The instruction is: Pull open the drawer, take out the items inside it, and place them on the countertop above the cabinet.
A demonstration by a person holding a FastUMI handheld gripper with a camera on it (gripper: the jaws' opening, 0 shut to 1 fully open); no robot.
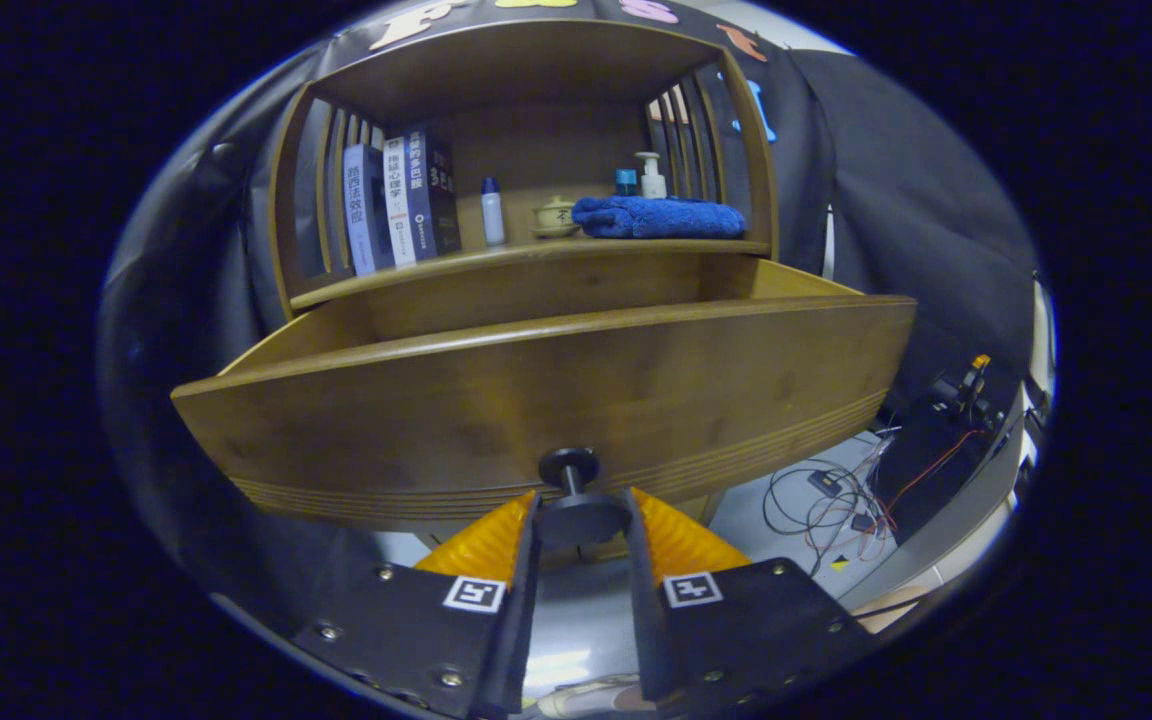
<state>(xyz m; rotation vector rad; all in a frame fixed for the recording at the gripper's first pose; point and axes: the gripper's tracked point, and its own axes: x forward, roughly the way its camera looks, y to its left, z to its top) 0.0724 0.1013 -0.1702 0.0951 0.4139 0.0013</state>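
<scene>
We had the tool (581, 520) closed on the dark round knob (577, 508) of the drawer (536, 400), one finger pressing on each side of the knob's head, with the knob's stem running straight ahead of the fingertips into the wooden drawer front. The drawer stood pulled well out from the cabinet (526, 150), its front panel stretching wide to both sides of the tool, its long axis lying across our line of approach. From this low angle we could not see into the drawer, so we could not tell what lay inside.

The relation that mattered to us was this: whatever the drawer held lay above and beyond the tool, behind the front panel, so we judged the tool would need to let go of the knob, rise over the panel's top edge and reach down from above. Higher and farther back, the table (536, 255) over the drawer already carried books (401, 200), a small white bottle (492, 212), a lidded cup (556, 218), a blue towel (658, 217) and a pump bottle (650, 175).
</scene>
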